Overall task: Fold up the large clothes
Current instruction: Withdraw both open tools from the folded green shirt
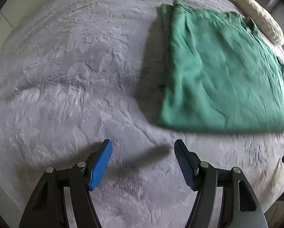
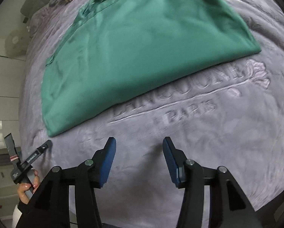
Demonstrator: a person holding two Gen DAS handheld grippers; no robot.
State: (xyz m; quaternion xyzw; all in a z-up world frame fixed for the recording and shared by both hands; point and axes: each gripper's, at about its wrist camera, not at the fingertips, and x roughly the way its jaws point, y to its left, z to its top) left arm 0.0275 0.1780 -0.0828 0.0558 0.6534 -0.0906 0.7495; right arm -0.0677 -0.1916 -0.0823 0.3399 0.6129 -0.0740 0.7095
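Two claws are in view, each with two blue pads, and one green garment (image 1: 217,72) lies folded flat on a grey plush bed blanket (image 1: 66,76). The left claw (image 1: 142,164) is released, nothing between its pads, with the garment ahead of it and to its right. A person's hand (image 2: 27,187) grips that tool's handle, left of the right claw (image 2: 139,160), which is also released and empty; the garment lies ahead of it, reaching leftward. Just ahead of this claw the blanket bears embossed lettering (image 2: 191,112): "PARIS" is readable, the longer blurred word above it is not.
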